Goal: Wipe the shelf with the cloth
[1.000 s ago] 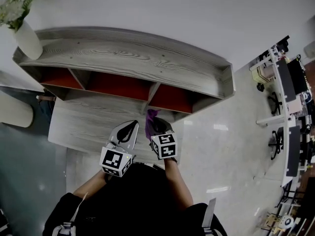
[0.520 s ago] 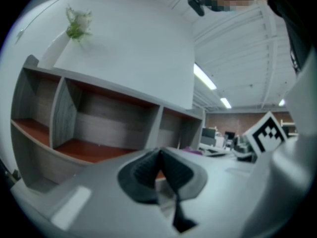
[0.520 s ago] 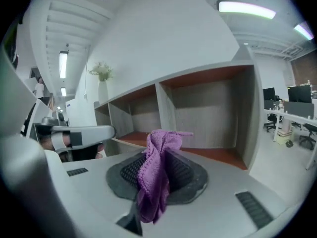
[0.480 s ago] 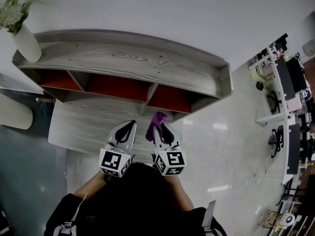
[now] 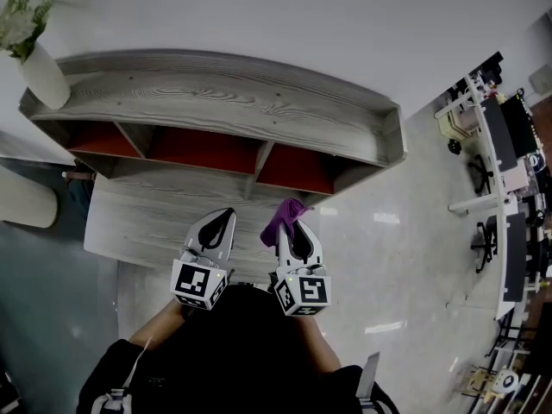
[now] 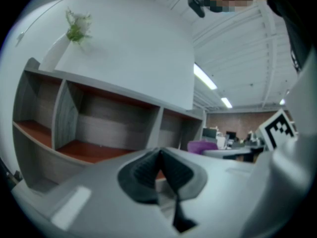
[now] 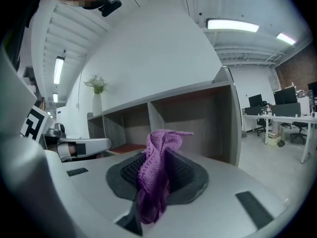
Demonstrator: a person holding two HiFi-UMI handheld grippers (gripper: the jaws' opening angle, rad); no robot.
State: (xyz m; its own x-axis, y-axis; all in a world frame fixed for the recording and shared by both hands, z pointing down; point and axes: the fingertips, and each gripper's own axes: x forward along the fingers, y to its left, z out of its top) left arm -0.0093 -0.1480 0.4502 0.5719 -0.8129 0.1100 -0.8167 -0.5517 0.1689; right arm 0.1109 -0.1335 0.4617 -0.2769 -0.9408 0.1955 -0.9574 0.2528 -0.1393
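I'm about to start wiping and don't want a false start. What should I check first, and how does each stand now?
1. Grip on the cloth: ok, the right gripper jaws are shut on it.
2. Material past the jaw tips: ok, a tuft sticks out.
3. Contact with the shelf: not ok, the cloth is held apart, in front.
4. Is the left gripper free: ok, jaws together, nothing between.
5. Is the vase on the shelf top's left end away from both grippers: ok.
6. Where the dust lies: cannot tell.

The head view is looking steeply down on the shelf point(image 5: 224, 102) at twelve o'clock, while both gripper views are facing its open front from nearby.
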